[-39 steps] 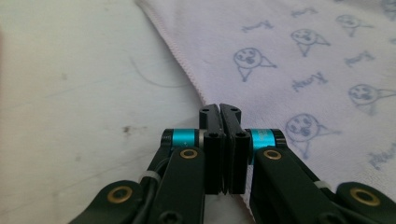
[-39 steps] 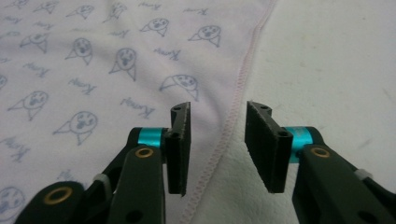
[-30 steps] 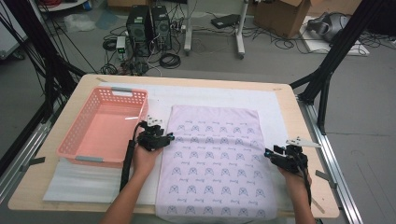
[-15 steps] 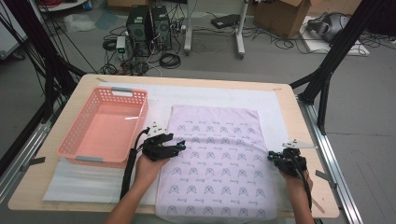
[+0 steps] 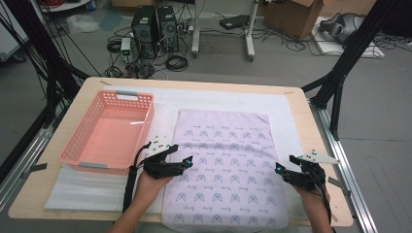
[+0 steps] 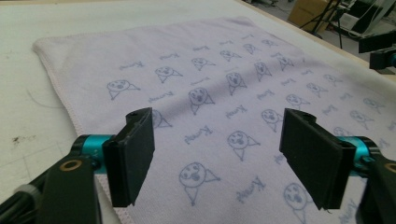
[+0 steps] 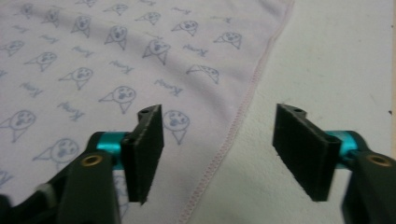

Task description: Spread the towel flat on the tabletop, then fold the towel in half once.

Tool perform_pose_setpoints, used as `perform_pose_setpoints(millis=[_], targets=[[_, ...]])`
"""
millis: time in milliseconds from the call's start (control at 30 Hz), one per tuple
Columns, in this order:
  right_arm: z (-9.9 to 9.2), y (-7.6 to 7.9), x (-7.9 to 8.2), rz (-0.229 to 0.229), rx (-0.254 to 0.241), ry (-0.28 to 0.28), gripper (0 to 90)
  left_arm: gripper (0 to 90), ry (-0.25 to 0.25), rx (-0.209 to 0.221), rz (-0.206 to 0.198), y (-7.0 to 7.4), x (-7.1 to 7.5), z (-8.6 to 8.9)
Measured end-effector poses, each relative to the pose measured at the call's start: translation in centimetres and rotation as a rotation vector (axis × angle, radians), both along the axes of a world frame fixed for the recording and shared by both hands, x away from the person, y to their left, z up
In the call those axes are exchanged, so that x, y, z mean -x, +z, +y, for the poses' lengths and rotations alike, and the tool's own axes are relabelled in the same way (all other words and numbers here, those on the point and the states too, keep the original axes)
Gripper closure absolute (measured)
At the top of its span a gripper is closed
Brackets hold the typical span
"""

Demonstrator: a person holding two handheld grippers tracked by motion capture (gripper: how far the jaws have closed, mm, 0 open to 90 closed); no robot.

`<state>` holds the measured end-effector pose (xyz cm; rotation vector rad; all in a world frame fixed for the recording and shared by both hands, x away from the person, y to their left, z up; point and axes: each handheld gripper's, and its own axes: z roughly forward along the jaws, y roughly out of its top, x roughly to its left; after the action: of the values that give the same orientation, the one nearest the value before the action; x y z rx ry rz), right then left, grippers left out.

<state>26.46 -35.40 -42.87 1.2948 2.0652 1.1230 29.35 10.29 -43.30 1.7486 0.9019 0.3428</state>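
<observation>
High view looks down on a wooden bench (image 5: 53,194) covered by a white mat (image 5: 228,99), with a pink plastic basket (image 5: 75,141) standing at its left half; the basket's lattice walls enclose a bare pink floor with nothing lying inside. Just beside the basket, to its right, a pale lilac towel (image 5: 223,160) printed with small blue faces lies flat and spread out, its near edge reaching the bench's front edge. The left gripper (image 5: 187,162) sits at the towel's left border, near the basket's front right corner, and the right gripper (image 5: 279,169) is at the towel's right border; a hand comes up from below behind each. Left gripper view shows the left gripper (image 6: 217,144) released, its jaws having just been opening and now standing wide apart above the towel (image 6: 224,79), with printed cloth visible between them and neither pad pressing on it. Right gripper view shows the right gripper (image 7: 218,140) likewise let go, jaws just reopened and wide, straddling the stitched hem of the towel (image 7: 93,56), one jaw over the cloth and the other over the white mat (image 7: 327,60), gripping nothing.
</observation>
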Motion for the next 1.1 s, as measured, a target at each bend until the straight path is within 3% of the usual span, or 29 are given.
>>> perform_pose_setpoints(millis=[167,467,967,1100], targets=[[0.3,0.6,0.8,-0.043,-0.008,0.031,22.8,22.9,-0.016,0.027,-0.022,0.1,0.2,0.0],[0.6,1.3,1.2,-0.100,-0.012,0.038,21.2,23.7,-0.004,0.036,-0.042,0.2,0.4,0.7],[0.6,0.9,0.8,-0.072,-0.012,0.034,20.8,24.9,0.011,0.047,-0.033,0.2,0.0,1.2],[0.4,0.8,0.6,-0.067,-0.023,0.029,20.8,24.9,0.017,0.056,-0.014,0.1,-0.4,1.6]])
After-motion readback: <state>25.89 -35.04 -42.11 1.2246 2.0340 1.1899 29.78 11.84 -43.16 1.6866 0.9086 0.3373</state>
